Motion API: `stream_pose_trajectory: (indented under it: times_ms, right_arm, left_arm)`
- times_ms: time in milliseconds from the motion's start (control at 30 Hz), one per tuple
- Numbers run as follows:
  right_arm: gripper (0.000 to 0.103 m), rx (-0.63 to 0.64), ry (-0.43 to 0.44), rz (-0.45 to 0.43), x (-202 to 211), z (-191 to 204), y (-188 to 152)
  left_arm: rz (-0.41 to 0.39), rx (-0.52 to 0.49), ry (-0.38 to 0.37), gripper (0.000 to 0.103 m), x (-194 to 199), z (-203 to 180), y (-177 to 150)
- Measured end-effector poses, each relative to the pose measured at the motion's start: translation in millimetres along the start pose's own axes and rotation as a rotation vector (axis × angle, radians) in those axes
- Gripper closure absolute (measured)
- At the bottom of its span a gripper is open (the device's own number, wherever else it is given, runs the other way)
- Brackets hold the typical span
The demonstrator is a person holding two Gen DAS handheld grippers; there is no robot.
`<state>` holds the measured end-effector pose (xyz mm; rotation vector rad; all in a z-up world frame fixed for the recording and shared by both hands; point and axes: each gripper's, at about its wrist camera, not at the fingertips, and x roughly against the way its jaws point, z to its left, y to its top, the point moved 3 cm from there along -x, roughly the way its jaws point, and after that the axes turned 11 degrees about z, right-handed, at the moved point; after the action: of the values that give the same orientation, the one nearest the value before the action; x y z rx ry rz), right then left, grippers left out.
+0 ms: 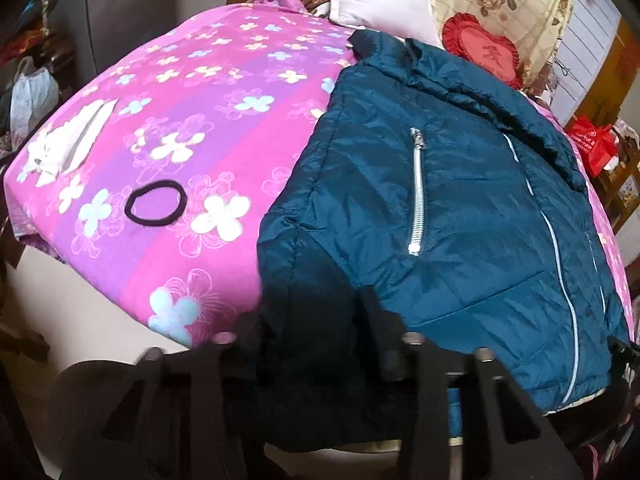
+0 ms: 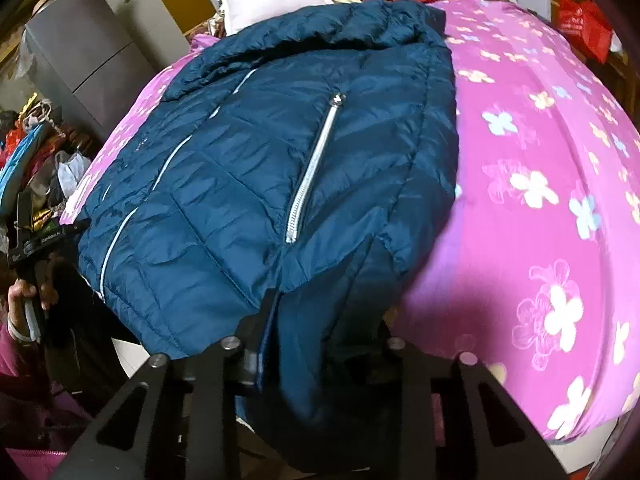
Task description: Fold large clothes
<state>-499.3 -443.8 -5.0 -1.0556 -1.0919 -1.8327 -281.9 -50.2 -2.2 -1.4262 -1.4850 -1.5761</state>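
A dark teal puffer jacket [image 1: 460,208] lies front up on the pink flowered bed cover [image 1: 200,120], collar towards the pillows, with silver pocket zips. My left gripper [image 1: 316,340] is at the jacket's lower corner over the bed's near edge, and dark fabric is bunched between its fingers. In the right wrist view the jacket [image 2: 248,168] fills the middle. My right gripper [image 2: 320,344] is closed on the hem at the other lower corner, where a fold of fabric hangs between the fingers. A hand [image 2: 20,292] holds the other gripper's handle at the far left.
A black hair tie [image 1: 156,202] and a white tissue pack [image 1: 68,140] lie on the cover left of the jacket. A white pillow [image 1: 380,0] and a red heart cushion [image 1: 480,46] sit at the head. A grey fridge [image 2: 88,48] and clutter stand on the left.
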Motion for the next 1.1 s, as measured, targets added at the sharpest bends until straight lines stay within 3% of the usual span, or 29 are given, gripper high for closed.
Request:
stream_pose_trajectory:
  times_ms: [67,333,600,1100]
  right_arm:
    - [0.077,0.015,0.001,-0.006,4,2,2]
    - [0.083,0.02,0.095,-0.123,49,0,27]
    - [0.083,0.021,0.102,-0.236,80,-2,65]
    - [0.083,0.006,0.099,-0.262,86,-5,81]
  left_arm:
    - [-0.013,-0.006,-0.007,0.103,8,-3,2]
    - [-0.105,-0.019,-0.081,0.103,53,-13,27]
    - [-0.184,-0.036,-0.045,0.103,74,-25,61]
    - [-0.207,-0.041,-0.028,0.103,76,-31,80]
